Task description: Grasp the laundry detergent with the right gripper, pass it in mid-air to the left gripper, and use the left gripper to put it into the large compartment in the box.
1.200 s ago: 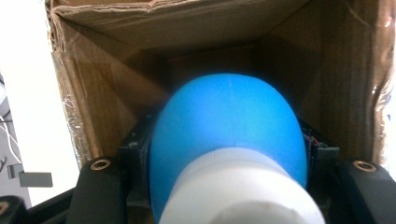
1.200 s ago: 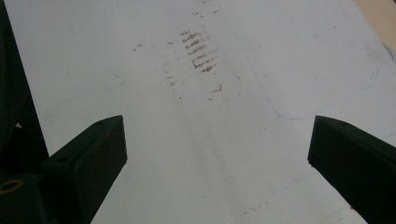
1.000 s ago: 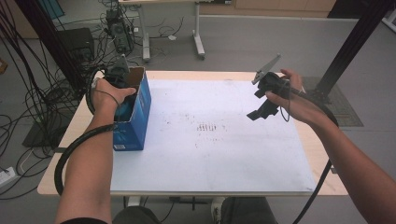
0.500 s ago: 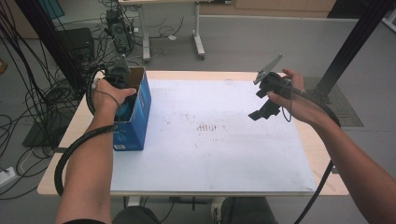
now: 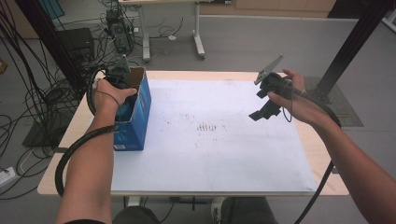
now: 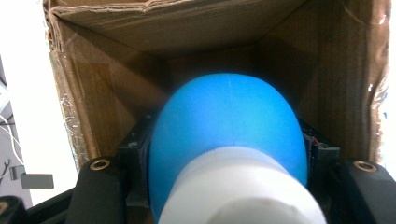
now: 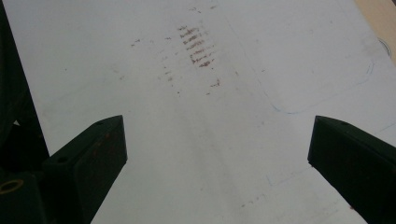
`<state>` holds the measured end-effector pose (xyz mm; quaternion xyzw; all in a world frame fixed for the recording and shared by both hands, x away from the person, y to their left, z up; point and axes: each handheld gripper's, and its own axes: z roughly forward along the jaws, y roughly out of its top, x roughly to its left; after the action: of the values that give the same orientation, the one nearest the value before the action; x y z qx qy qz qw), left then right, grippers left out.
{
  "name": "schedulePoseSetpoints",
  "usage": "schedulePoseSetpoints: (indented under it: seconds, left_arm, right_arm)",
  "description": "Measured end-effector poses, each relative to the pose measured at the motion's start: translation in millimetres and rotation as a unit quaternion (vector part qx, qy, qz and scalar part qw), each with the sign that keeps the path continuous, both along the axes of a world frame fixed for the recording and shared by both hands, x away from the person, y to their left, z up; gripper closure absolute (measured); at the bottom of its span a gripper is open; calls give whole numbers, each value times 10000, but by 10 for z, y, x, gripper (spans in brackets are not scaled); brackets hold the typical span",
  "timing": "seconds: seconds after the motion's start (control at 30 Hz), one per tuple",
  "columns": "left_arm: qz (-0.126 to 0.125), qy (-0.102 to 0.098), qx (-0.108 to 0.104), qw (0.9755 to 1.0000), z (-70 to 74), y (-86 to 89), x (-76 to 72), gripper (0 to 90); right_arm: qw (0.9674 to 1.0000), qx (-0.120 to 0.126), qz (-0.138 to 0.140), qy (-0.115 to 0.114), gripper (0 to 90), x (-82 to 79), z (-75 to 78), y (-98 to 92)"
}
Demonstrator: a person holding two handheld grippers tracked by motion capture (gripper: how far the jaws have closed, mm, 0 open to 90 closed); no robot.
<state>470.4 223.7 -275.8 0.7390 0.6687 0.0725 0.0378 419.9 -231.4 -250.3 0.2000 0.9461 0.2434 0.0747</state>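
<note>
Left gripper (image 6: pixel 224 186): inside the box (image 5: pixel 140 112), jaws closed on the blue bottle (image 6: pixel 226 130).
Right gripper (image 7: pixel 217 154): above the table (image 5: pixel 205 154), jaws wide apart, holds nothing.

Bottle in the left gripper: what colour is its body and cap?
The bottle has a blue body and a white cap, best seen in the left gripper view.

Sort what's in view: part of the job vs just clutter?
In the job:
- blue bottle, white cap, clamped in left gripper
- open blue carton it sits inside
- right gripper, open, empty

Clutter:
- white mat with brown marks
- cables on the floor
- far desk legs
</note>
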Motion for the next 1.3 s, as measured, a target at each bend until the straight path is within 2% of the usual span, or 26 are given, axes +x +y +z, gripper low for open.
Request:
schedulePoseSetpoints:
  seconds: [1.3]
  left_arm:
    - [-30, -31, 27, 10000, -2, -9, -6, 369]
  right_arm:
    - [10000, -22, 11, -23, 44, -9, 17, -2]
